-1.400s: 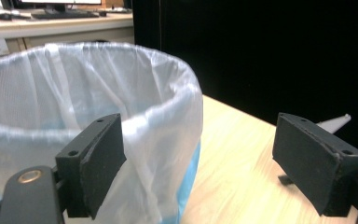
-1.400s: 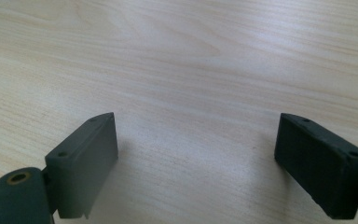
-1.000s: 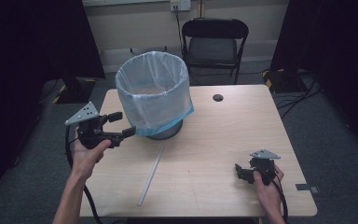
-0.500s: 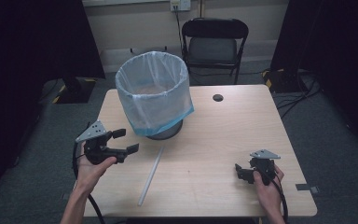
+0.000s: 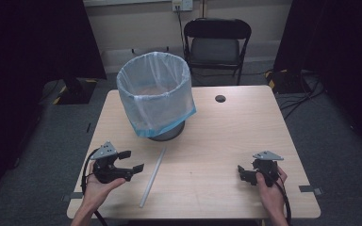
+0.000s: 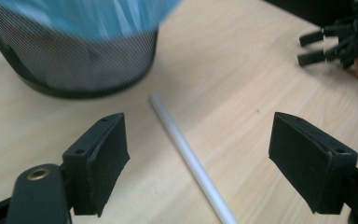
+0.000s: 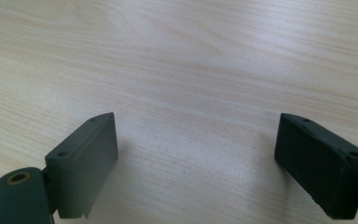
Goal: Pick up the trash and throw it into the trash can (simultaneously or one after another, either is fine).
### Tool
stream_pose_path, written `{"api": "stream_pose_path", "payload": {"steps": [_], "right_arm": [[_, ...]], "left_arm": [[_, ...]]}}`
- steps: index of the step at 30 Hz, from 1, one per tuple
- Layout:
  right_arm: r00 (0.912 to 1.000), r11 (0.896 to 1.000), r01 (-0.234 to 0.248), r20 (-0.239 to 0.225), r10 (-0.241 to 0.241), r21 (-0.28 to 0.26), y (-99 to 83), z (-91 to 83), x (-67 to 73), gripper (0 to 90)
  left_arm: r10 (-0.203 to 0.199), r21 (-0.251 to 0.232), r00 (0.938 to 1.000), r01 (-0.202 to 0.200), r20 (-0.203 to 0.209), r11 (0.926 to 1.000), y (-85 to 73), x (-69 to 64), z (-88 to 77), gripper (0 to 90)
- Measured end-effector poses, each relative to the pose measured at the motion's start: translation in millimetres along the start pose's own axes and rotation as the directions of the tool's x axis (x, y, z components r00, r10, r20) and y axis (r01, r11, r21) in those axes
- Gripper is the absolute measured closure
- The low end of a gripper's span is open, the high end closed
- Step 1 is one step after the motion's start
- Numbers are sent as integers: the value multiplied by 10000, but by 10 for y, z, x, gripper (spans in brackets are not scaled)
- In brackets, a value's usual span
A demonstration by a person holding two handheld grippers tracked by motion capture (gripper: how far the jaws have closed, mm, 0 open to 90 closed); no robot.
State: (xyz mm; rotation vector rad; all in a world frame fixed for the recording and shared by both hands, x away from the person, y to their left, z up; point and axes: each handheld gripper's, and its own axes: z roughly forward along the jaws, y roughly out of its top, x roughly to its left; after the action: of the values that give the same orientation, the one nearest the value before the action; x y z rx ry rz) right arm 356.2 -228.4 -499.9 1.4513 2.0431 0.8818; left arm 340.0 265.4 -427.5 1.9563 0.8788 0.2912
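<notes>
A thin white tube (image 5: 152, 178) lies on the wooden table (image 5: 226, 136), running from the foot of the bin toward the near edge. My left gripper (image 5: 132, 160) is low over the table just left of the tube, jaws open and pointing right at it. In the left gripper view the tube (image 6: 186, 154) runs between the wide-open jaws of my left gripper (image 6: 198, 140) without touching either pad. My right gripper (image 5: 243, 174) rests at the near right, open; in its own view my right gripper (image 7: 196, 135) has bare wood between its jaws.
A black mesh bin (image 5: 155, 89) lined with a pale blue bag stands at the back left of the table; its mesh wall (image 6: 84, 56) is close ahead of the left gripper. A small black disc (image 5: 220, 98) sits on the far table top. A black chair (image 5: 217, 42) stands behind.
My left hand has come down from beside the bin toward the near edge and now sits low by the tube. The right hand has stayed put.
</notes>
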Motion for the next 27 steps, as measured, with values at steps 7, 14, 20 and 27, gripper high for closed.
{"api": "stream_pose_path", "payload": {"steps": [7, 14, 20, 27], "right_arm": [[10000, 10000, 1, 1, -1, -2, 0, 0, 0, 124], [10000, 10000, 2, 1, -2, -1, 0, 0, 0, 125], [10000, 10000, 0, 0, 0, -1, 0, 0, 0, 124], [10000, 10000, -1, -3, 1, -1, 0, 0, 0, 124]], "left_arm": [[-124, 985, 9996, 100, 238, 9951, -241, -115, 186, 221], [-203, 1412, 9995, 165, 257, 9898, -327, -188, 240, 307], [-31, 1864, 9992, -42, 389, 9825, -446, -278, 252, 348], [43, 2202, 9992, -132, 410, 9754, -532, -286, 250, 401]]}}
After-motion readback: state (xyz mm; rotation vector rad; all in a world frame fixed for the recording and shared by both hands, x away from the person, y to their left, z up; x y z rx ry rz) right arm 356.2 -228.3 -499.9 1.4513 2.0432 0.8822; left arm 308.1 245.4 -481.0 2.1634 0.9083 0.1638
